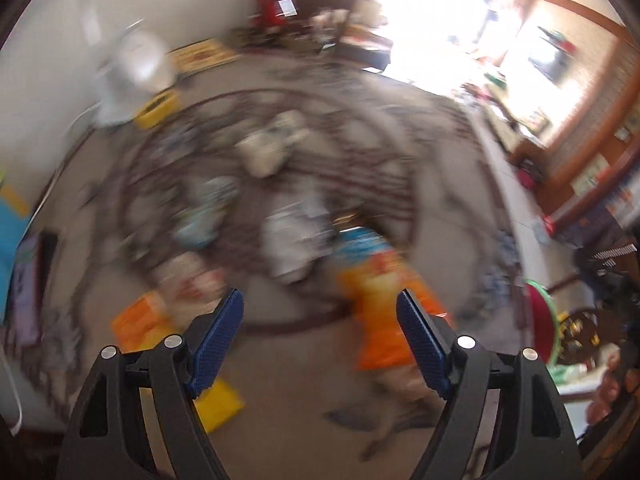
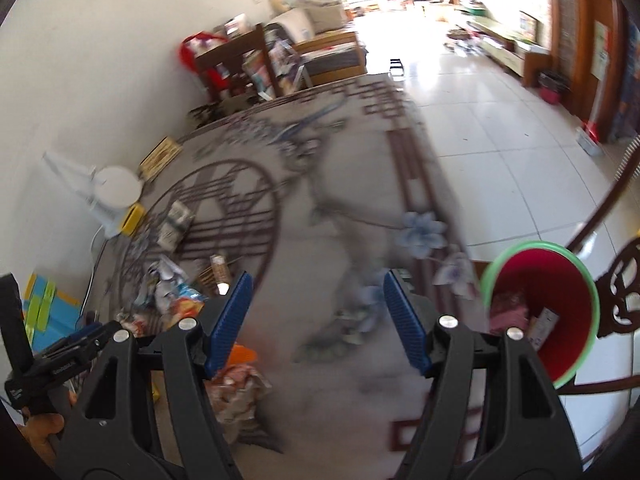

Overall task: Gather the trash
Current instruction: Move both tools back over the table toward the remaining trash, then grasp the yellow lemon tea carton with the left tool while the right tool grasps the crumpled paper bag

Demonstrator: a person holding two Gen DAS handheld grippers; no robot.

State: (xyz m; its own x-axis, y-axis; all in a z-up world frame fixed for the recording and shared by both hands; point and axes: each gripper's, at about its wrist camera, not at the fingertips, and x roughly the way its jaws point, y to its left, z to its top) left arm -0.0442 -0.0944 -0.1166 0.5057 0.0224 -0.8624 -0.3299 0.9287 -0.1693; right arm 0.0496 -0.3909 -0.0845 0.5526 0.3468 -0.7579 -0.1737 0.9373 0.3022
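Note:
Several pieces of trash lie on a patterned carpet (image 2: 328,184). In the blurred left wrist view an orange snack bag (image 1: 380,312) lies just ahead of my open, empty left gripper (image 1: 320,316), with a white wrapper (image 1: 292,240) and a beige bag (image 1: 268,148) further off. My right gripper (image 2: 316,300) is open and empty above the bare carpet. A red bin with a green rim (image 2: 548,312) stands to its right and holds some trash. A heap of wrappers (image 2: 176,296) lies to its left, beside the left gripper's body (image 2: 52,364).
A white fan (image 2: 112,192) and a yellow box (image 2: 132,218) stand by the left wall. A wooden chair (image 2: 236,60) and sofa (image 2: 324,40) are at the back. Tiled floor (image 2: 500,140) lies right of the carpet. Dark carved furniture (image 2: 624,288) is beside the bin.

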